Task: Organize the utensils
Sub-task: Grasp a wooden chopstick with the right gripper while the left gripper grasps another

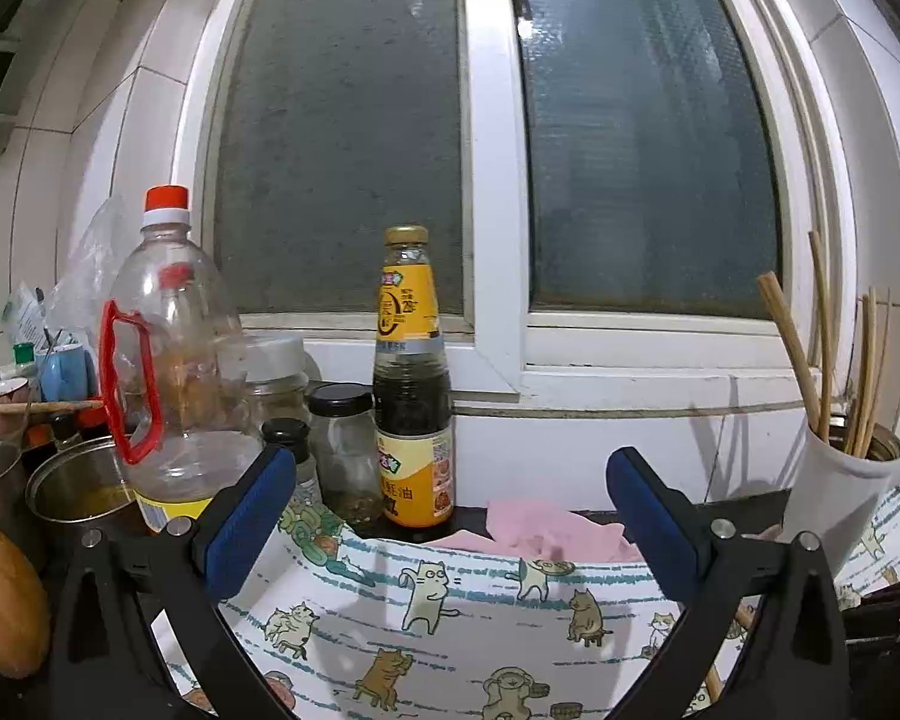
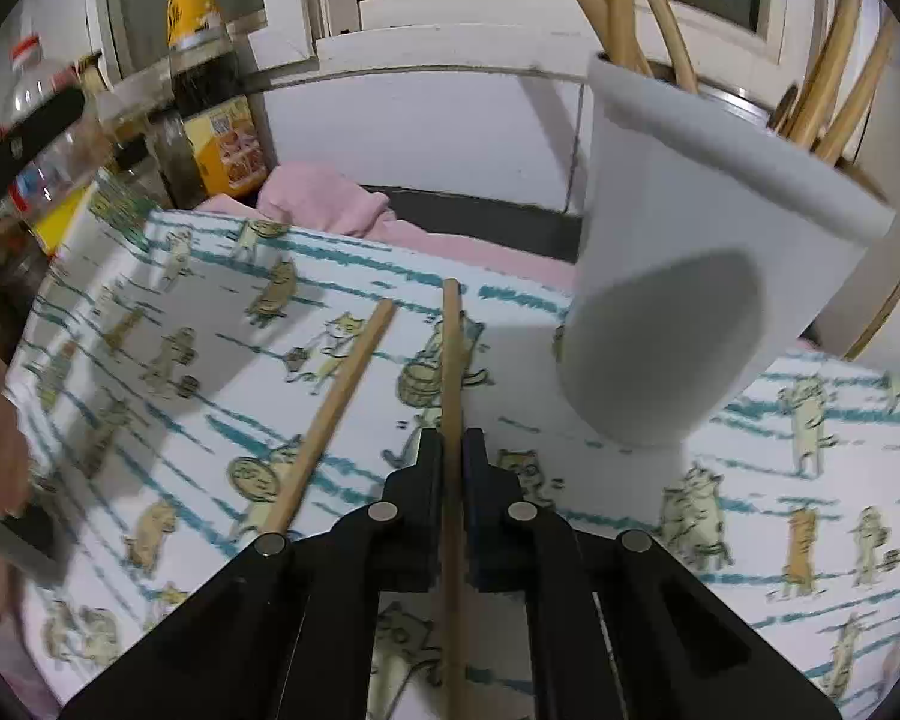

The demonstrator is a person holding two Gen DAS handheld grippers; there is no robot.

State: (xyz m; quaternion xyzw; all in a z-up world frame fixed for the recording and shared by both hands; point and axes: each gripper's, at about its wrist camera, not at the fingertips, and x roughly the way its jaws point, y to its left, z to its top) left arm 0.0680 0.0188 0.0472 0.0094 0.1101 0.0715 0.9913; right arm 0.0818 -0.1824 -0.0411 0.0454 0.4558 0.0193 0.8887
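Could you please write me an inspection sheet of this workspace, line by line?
Surface: cat-print cloth over the counter, pink cloth at its far edge.
Job's things: one chopstick in the right gripper; second chopstick lying on the cloth; white holder with chopsticks inside.
Clutter: sauce bottle, oil bottle, jars, metal pots.
Grippers: right shut on the chopstick; left gripper open, holding nothing.
Cables: nothing seen.
Surroundings: window, white tiled wall.
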